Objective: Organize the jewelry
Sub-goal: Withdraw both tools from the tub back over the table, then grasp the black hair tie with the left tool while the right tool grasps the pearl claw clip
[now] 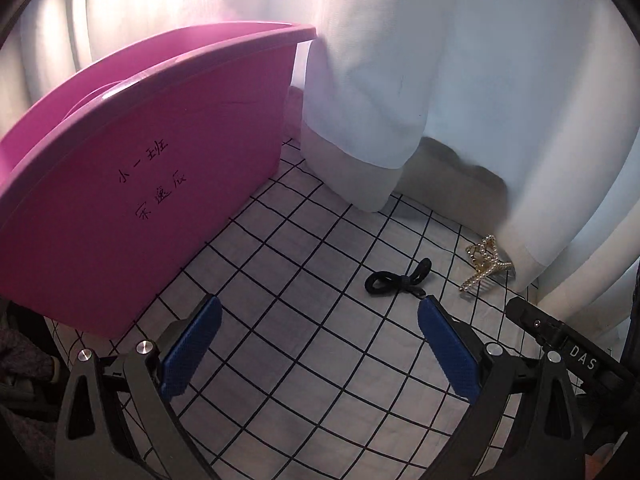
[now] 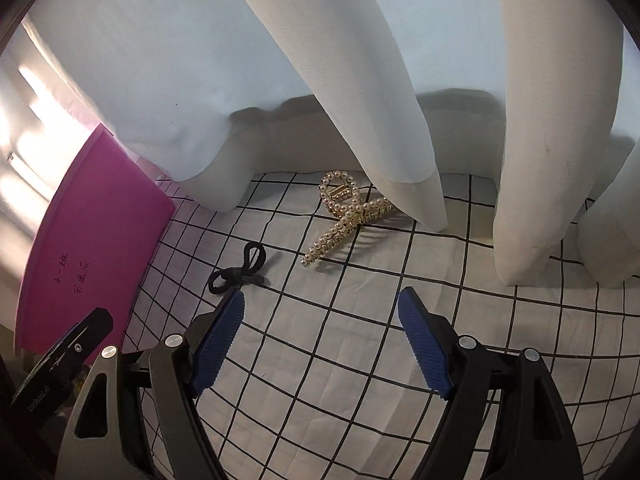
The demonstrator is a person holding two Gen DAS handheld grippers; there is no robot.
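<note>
Pearl-studded, the hair claw (image 2: pixel 345 216) lay at twelve o'clock from the released, empty right tool (image 2: pixel 320 312), the left tool (image 1: pixel 320 316) likewise released; best approached straddling its narrow waist.

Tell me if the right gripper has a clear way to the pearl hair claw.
Probably yes: the right gripper is open, with only bare checked cloth before the pearl hair claw, though a curtain fold hangs against its far end.

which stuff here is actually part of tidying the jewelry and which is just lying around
Part of the job:
pearl hair claw
black hair tie
pink bin, the likely place to put them
left gripper and right gripper, both open and empty

Just there:
white curtain
grid-patterned cloth
</note>
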